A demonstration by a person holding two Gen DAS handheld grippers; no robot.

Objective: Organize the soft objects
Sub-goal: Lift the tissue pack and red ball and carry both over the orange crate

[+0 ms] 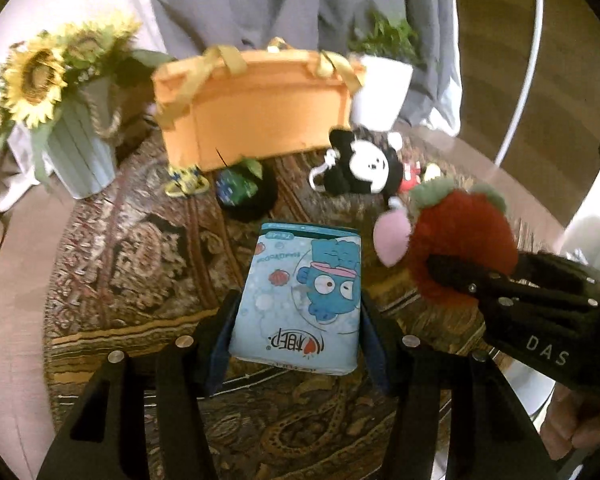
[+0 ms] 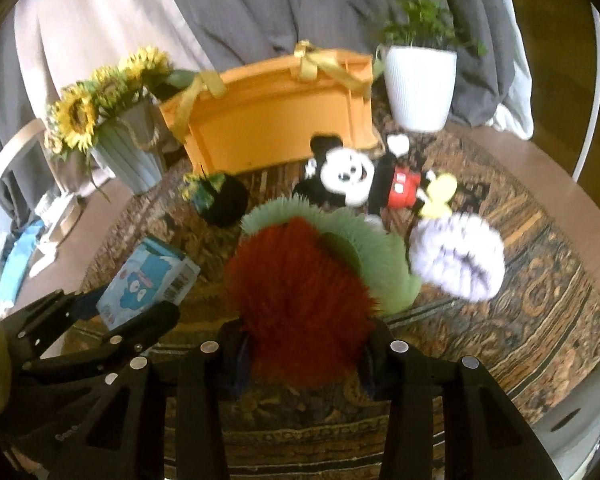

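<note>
1. Tissues first: the left gripper (image 1: 295,320) has its jaws clamped on both sides of the blue tissue pack (image 1: 300,296), near the pack's bottom end, so the cartoon print faces up and the long end sticks forward. In the right wrist view the pack (image 2: 147,280) looks clear of the rug, so I'd say it's been picked up, not just pinched.
2. Right gripper (image 2: 304,356) is closed on the red fuzzy plush (image 2: 295,292), pads sunk deep into the fur. Makes sense, the thing is squishy and needs a firm squeeze. Its green frill (image 2: 360,248) and a pink bit (image 1: 392,240) flop out ahead.
3. Both loads point toward the orange bin (image 1: 255,108), which sits open at the far side with yellow ribbon handles. My guess is that's where the soft stuff goes.
4. Not sorted yet: the mouse plush (image 2: 364,180) lies on its side just in front of the bin, a lavender fluffy thing (image 2: 456,256) sits near it, and a small dark item (image 2: 219,196) with green bits that I can't identify.
5. Surface is a round table with a dark paisley cloth (image 2: 540,280).
6. Room: sunflowers (image 1: 35,76) in a ribbed pot on the left, a white planter (image 2: 420,84) on the right, grey curtains (image 2: 259,4) behind.
</note>
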